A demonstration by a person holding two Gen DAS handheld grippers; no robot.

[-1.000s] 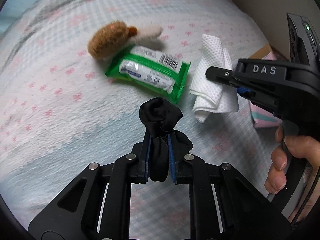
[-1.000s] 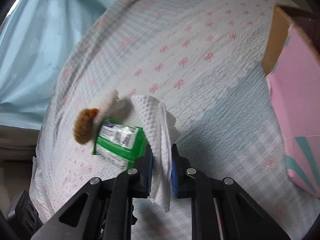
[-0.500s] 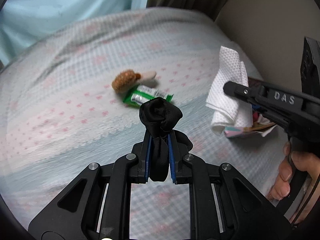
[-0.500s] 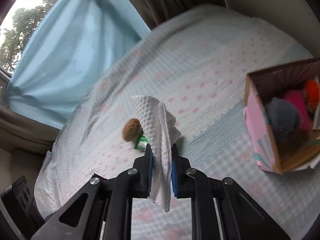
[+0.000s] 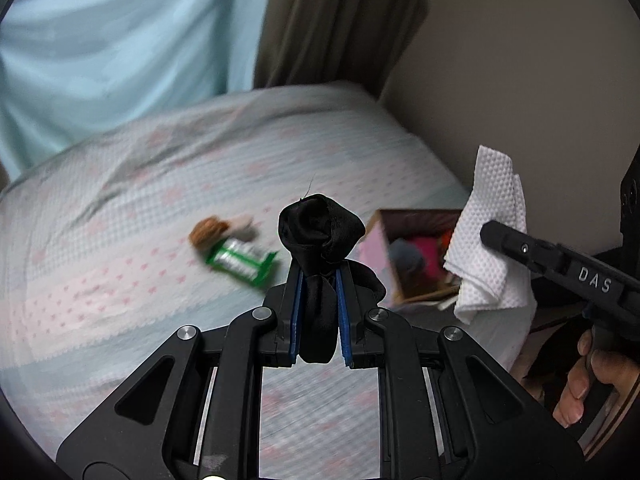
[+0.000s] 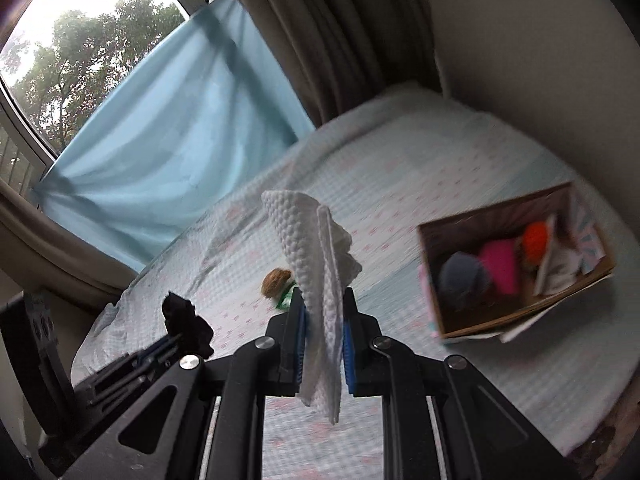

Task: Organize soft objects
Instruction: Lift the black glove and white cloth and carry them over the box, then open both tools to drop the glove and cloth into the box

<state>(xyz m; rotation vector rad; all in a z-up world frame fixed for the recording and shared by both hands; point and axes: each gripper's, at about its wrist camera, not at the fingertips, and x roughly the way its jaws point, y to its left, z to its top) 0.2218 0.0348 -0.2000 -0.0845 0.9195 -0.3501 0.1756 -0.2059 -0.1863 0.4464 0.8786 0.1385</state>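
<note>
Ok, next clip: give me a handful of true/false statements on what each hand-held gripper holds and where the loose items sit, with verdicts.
1. The left hand-held gripper is shut on a black cloth. True.
2. The right hand-held gripper is open and holds nothing. False: it is shut on a white paper towel.
3. The cardboard box already holds soft items, including a pink one and an orange one. True.
4. The green wipes pack lies inside the box. False: it lies on the bed, outside the box.
5. The brown plush toy sits beside the wipes pack on the bed. True.
6. The paper towel lies flat on the bed. False: it is held up above the bed.
</note>
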